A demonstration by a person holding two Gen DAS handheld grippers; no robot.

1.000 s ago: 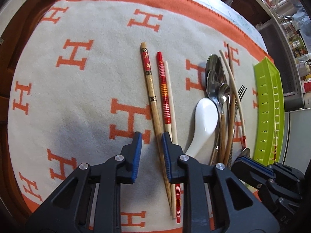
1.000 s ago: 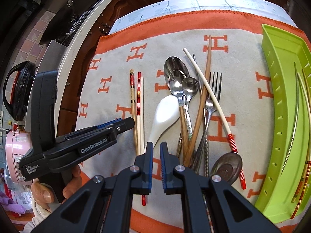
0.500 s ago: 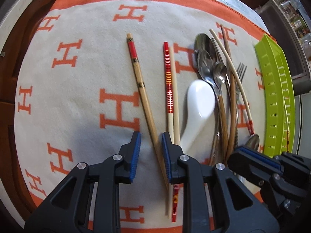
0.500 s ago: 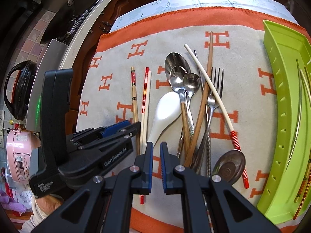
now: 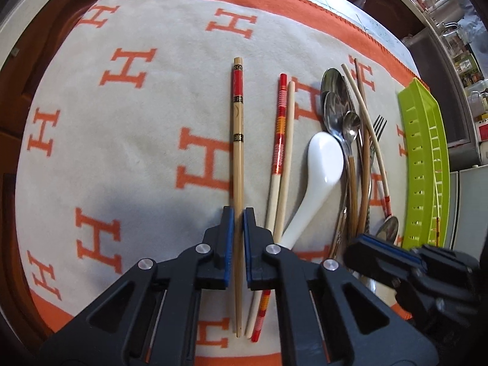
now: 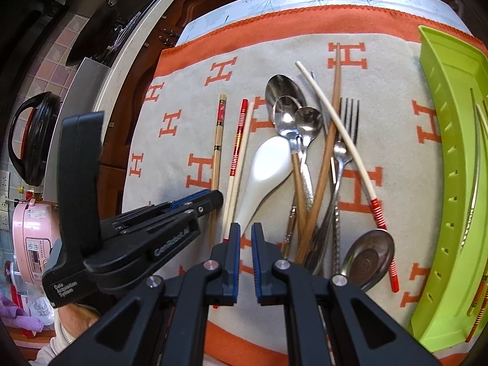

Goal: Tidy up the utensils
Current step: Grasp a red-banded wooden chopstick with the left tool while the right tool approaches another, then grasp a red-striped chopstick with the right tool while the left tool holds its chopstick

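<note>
My left gripper (image 5: 238,213) has just been closing, and its blue pads now clamp the bamboo chopstick with the red band (image 5: 237,158), which runs straight ahead from the jaws over the H-patterned cloth (image 5: 128,140) on the surface. Just right of that gripper lie a red-striped chopstick (image 5: 278,140) and a plain pale one (image 5: 286,146), side by side. Further right sits the white ceramic spoon (image 5: 320,170), touching a heap of metal spoons (image 5: 335,106), a fork (image 6: 344,140) and more chopsticks. My right gripper (image 6: 245,231) is clenched with nothing between its pads, hovering above the cloth just short of the white spoon's handle. Far to its right is the green tray (image 6: 451,158), with a few thin sticks lying inside.
</note>
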